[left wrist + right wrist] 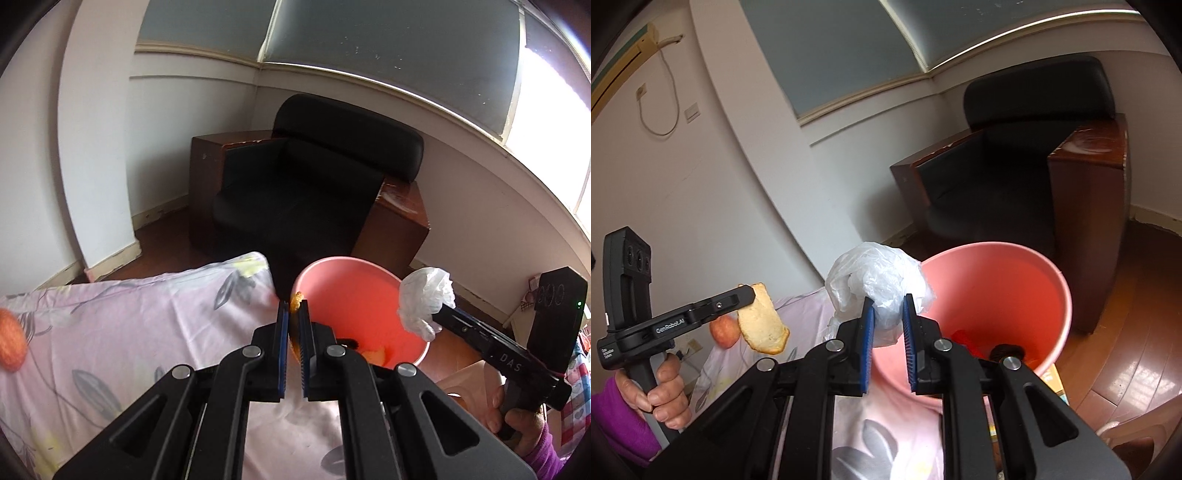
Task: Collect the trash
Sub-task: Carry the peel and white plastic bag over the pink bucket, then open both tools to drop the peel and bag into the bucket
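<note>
The left gripper is clamped tight on a piece of bread, just left of the pink bucket. The right gripper is squeezed on a crumpled clear plastic bag, held up at the bucket's near rim. Some scraps lie inside the bucket. An apple sits on the flowered sheet to the left. A black armchair stands far back.

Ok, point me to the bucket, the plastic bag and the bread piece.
bucket (1027, 280): right wrist view, bare inner wall.
plastic bag (875, 277): right wrist view, crumpled top above the right gripper's fingers.
bread piece (762, 321): right wrist view, middle of its pale face, hanging from the left gripper.
</note>
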Available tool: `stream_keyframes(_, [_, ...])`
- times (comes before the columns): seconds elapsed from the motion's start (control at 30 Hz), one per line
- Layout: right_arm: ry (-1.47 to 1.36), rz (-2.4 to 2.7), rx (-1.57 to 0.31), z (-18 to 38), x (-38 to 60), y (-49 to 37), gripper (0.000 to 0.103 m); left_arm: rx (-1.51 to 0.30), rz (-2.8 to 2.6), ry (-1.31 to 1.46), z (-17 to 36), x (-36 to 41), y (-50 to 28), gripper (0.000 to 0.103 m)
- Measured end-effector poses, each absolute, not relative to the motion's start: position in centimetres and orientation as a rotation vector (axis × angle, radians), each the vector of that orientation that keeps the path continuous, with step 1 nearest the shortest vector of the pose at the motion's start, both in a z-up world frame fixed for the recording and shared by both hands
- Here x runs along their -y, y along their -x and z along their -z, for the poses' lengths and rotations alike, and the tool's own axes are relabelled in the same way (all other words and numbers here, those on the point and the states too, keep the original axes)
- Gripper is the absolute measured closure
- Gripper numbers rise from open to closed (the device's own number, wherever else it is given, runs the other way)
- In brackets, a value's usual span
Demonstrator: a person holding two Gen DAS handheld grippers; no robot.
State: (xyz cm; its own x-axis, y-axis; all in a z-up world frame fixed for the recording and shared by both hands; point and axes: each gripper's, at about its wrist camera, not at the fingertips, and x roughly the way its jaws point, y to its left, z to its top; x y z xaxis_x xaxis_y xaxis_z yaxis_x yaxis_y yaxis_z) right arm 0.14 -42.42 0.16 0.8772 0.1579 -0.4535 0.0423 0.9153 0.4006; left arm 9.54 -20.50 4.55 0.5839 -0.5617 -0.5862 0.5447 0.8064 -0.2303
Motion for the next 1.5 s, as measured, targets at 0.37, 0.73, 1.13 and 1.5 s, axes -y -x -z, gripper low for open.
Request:
stream_keyframes(0.37, [-0.462,0.014,-0.500,1.0,46.1,0.3,0.088,-0.690,0.697,0.009,-4.5,24.8,-10.4,0.098])
stream_keyframes(0.73, [-0.495,0.065,-0.520,2.4,48.1,0.1,0.088,-0.715,0.711,-0.043,-2.8,28.8,-11.4,0.098])
stream_keyframes(1.13, [-0.505,0.078,-0.566,4.3,48.3,-0.8,0.088,-0.779,0.713,-0.090,0.1,31.0,-12.3,0.098])
stream_keyframes(1.5, [-0.502,0.088,-0.576,4.7,48.4,-1.4,0.088,-0.802,0.708,-0.089,1.1,31.8,-12.4,0.093])
